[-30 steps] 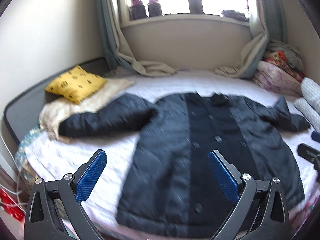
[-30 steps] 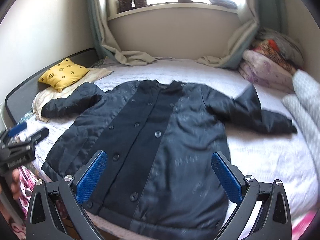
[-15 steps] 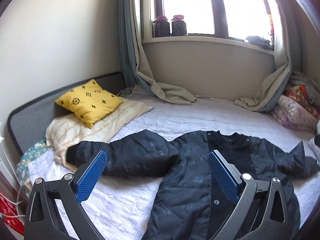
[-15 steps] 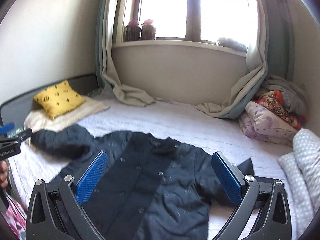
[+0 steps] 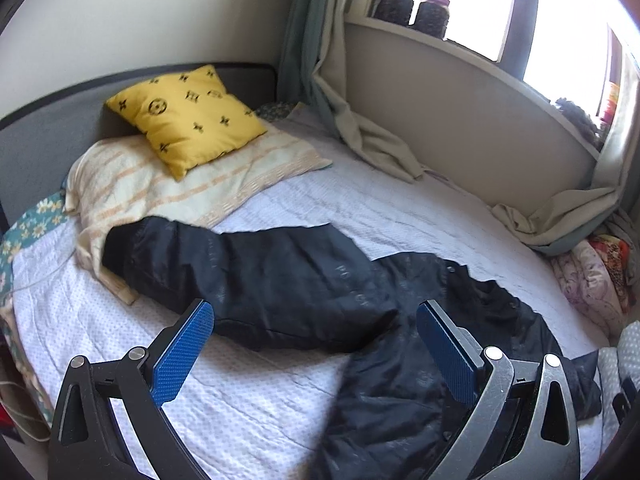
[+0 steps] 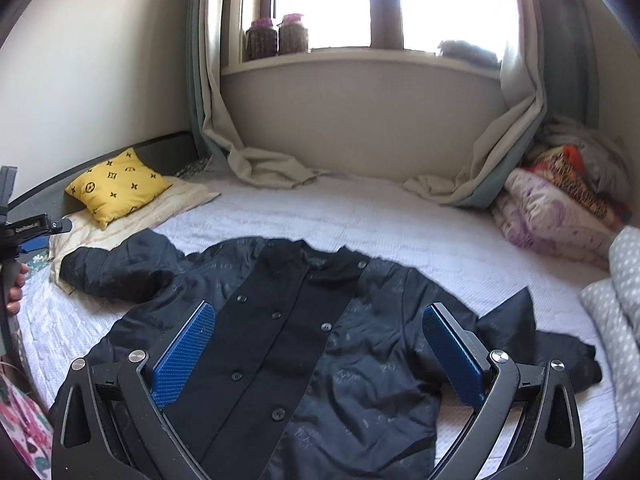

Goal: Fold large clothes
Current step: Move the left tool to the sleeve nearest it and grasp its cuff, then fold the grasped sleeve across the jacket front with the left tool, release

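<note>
Two blue-padded fingers of the left gripper stand wide apart in the left wrist view and hold nothing. Between and beyond them lies the dark navy padded coat, spread on the white quilted bed cover. One sleeve of the coat stretches to the left, and its cuff end rests on the cream striped blanket. A yellow square cushion with black symbols sits on that blanket, against the dark headboard. Two dark jars stand on the window sill, and a beige curtain falls down onto the bed.

In the right wrist view, the right gripper is also spread open and empty, above the lower front of the coat. The coat lies face up with its buttoned front closed, collar toward the window, and both sleeves out to the sides. The left gripper shows at the left edge, held near the bed side. Folded floral bedding is piled at the right, near a grey dotted pillow.
</note>
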